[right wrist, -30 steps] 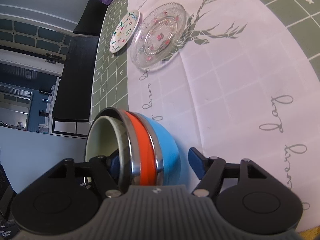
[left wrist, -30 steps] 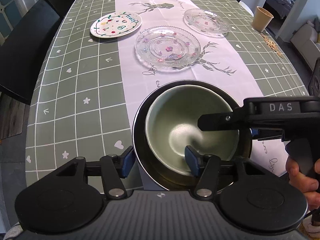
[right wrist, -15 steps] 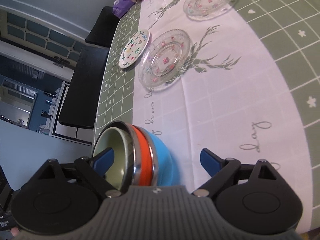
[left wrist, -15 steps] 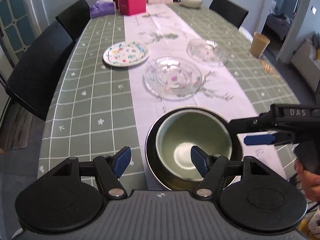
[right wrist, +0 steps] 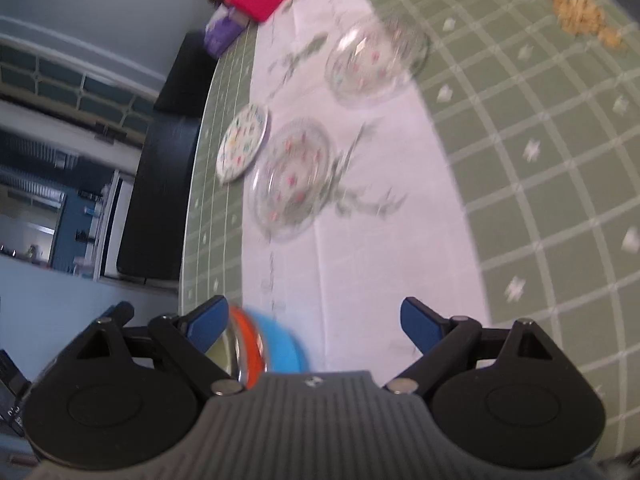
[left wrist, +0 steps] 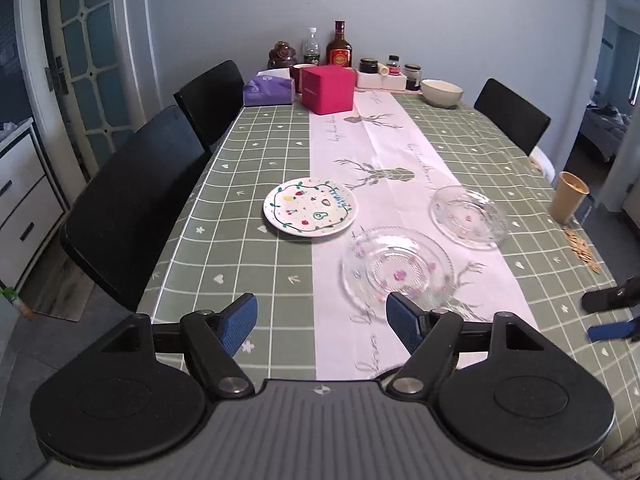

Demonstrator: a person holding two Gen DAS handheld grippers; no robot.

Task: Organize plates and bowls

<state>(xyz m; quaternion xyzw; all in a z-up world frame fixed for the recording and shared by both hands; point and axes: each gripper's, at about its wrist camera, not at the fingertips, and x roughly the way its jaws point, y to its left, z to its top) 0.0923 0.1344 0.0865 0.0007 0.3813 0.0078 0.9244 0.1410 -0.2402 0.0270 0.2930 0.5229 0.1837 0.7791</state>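
Note:
In the left wrist view a white painted plate (left wrist: 309,212) lies on the green checked cloth. Two clear glass plates lie on the white runner, one near (left wrist: 397,270) and one farther right (left wrist: 467,216). My left gripper (left wrist: 320,325) is open and empty above the near table edge. My right gripper (right wrist: 312,325) is open and empty; its tips also show at the right edge of the left wrist view (left wrist: 610,316). The nested bowls (right wrist: 264,346), green inside orange and blue, sit by its left finger. The three plates show blurred in the right wrist view (right wrist: 290,178).
At the far end stand a red box (left wrist: 328,89), a purple tissue pack (left wrist: 267,90), bottles, jars and a cream bowl (left wrist: 441,93). A tan cup (left wrist: 568,198) and scattered crumbs are at the right edge. Black chairs (left wrist: 136,204) line the left side.
Both grippers have pulled back and lifted away from the nested bowls. The bowls have dropped out of the left wrist view. The right gripper has opened wider.

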